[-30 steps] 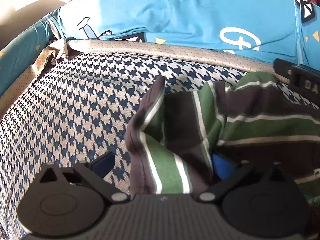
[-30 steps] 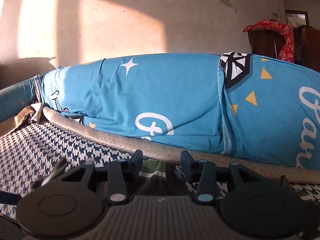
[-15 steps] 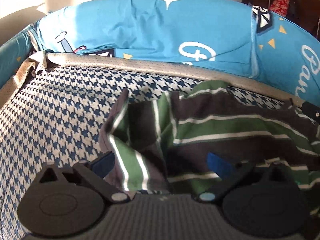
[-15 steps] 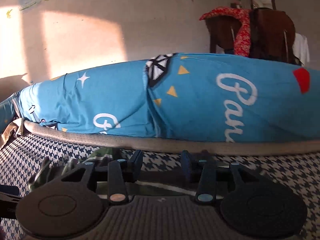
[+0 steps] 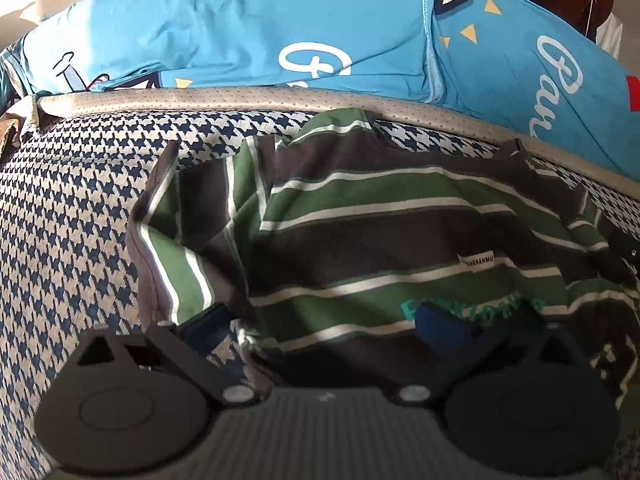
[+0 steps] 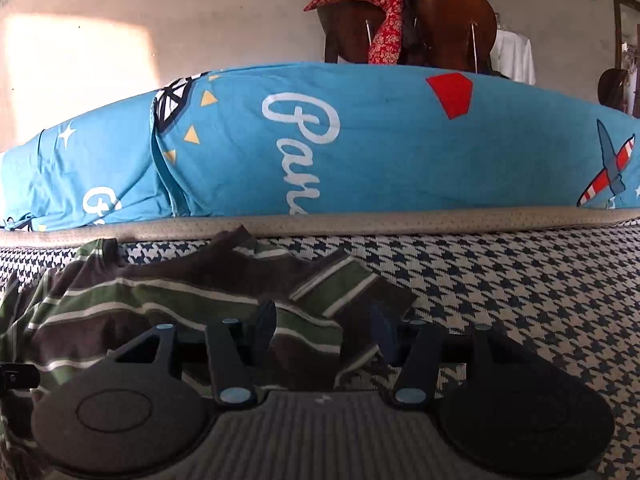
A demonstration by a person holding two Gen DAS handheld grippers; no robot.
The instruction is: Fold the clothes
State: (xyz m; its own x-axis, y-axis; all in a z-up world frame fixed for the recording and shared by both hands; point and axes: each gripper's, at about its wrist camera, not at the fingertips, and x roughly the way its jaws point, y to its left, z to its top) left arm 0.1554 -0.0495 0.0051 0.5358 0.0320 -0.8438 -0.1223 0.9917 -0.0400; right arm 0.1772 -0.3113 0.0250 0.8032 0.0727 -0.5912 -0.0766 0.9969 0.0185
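Note:
A green, dark-brown and white striped shirt (image 5: 380, 240) lies rumpled on the blue-and-white houndstooth surface (image 5: 80, 220). Its left sleeve is folded up beside the body, and a small white label shows. My left gripper (image 5: 324, 326) hovers low over the shirt's near edge. Its fingers (image 5: 204, 324) stand wide apart and open, with cloth lying between them. In the right wrist view the shirt (image 6: 180, 296) fills the lower left. My right gripper (image 6: 325, 330) has its jaws opening around the shirt's right hem, and the pads do not press on it.
A bright blue printed duvet (image 6: 360, 148) lies along the back, behind a beige piped edge (image 6: 360, 222). Behind it stands a dark wooden chair (image 6: 440, 24) draped with red floral cloth, against a sunlit wall. Houndstooth surface extends to the right (image 6: 520, 300).
Both views have swung rightward along the surface. More of the shirt's body now lies spread in the left wrist view. The right gripper's jaws stand wider than before.

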